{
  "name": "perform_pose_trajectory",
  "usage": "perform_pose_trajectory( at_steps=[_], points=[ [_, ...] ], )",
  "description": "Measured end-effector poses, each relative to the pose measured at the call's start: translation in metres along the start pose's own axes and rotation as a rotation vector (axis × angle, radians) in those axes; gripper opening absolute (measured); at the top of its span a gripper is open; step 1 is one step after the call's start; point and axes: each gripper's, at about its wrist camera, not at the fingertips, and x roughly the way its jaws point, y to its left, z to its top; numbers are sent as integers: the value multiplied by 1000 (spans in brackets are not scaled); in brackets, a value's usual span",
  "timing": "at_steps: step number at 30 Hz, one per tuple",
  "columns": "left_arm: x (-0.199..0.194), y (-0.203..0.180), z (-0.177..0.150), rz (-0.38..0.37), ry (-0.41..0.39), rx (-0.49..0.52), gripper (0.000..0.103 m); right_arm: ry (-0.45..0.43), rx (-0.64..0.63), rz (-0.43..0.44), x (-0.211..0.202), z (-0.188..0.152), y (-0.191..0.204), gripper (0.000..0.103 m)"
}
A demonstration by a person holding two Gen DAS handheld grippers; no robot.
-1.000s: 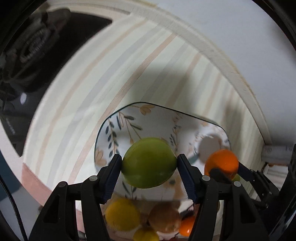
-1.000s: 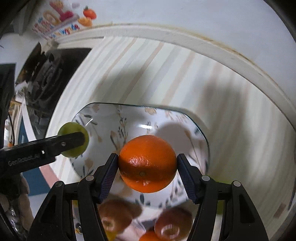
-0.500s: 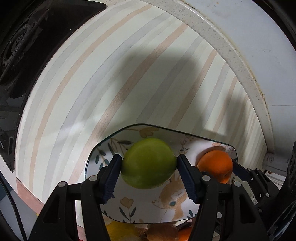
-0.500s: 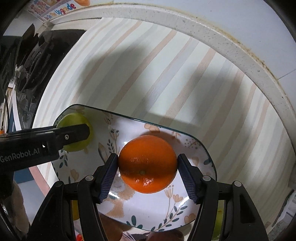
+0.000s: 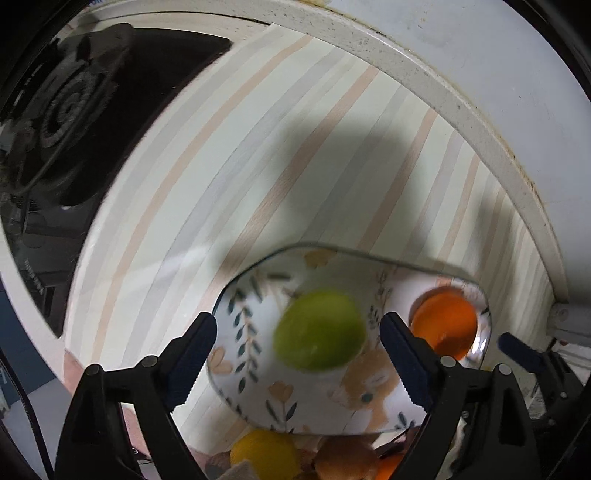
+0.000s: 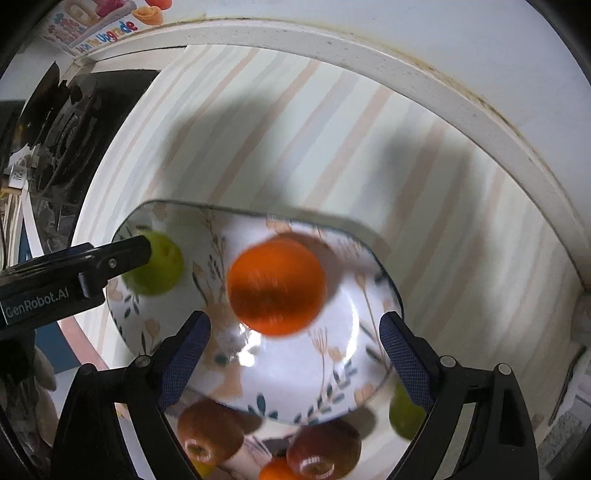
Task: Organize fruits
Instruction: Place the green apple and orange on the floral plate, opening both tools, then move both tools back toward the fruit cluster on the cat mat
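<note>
Both my left gripper [image 5: 297,354] and right gripper [image 6: 295,350] have just sprung open, releasing the round green fruit [image 5: 320,330] and orange [image 6: 276,285] onto the floral glass plate [image 6: 295,387]; next, lift clear for more fruit.

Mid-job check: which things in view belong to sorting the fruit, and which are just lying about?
In the job: green fruit and orange, both clear of the just-opened jaws over the floral plate; left gripper, right gripper; more fruit below the plate.

Lying about: stove burner, printed box, striped mat.
</note>
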Motion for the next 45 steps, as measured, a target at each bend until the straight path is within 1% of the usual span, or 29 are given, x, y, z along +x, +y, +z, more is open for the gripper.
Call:
perform_pose_trajectory(
  at_steps=[5,10,12,15,16,17,19,23,26,33,41,45],
  points=[
    [-22,-1,-35,67,-56,24,90,-9,3,-4,-15,-34,-7,95],
    [-50,4,-71,94,-113,47,90,-43,-3,8,-39,-62,-12,95],
    [-59,-1,-81,116,-136,54,90,-61,-7,14,-48,-73,-8,95],
    [-75,-4,-101,144,-184,65,90,-107,-18,-5,-67,-95,-6,95],
    [-79,-3,-105,139,-191,65,90,-120,-18,-7,-72,-103,-4,95],
    [-84,-1,-110,134,-197,63,90,-127,-18,-5,-74,-103,0,95],
    [-96,0,-123,123,-221,60,90,-144,-23,0,-82,-112,4,95],
    [-116,-7,-145,125,-275,71,90,-188,-40,1,-106,-138,7,95],
    [-130,-10,-162,106,-305,78,90,-228,-47,-6,-123,-157,8,95],
    [-159,-22,-203,112,-378,111,90,-297,-62,-5,-160,-194,7,95],
    [-186,-33,-237,72,-418,129,90,-364,-57,31,-202,-233,1,95],
    [-197,-35,-246,50,-439,118,90,-374,-33,67,-209,-243,-6,95]
  ],
)
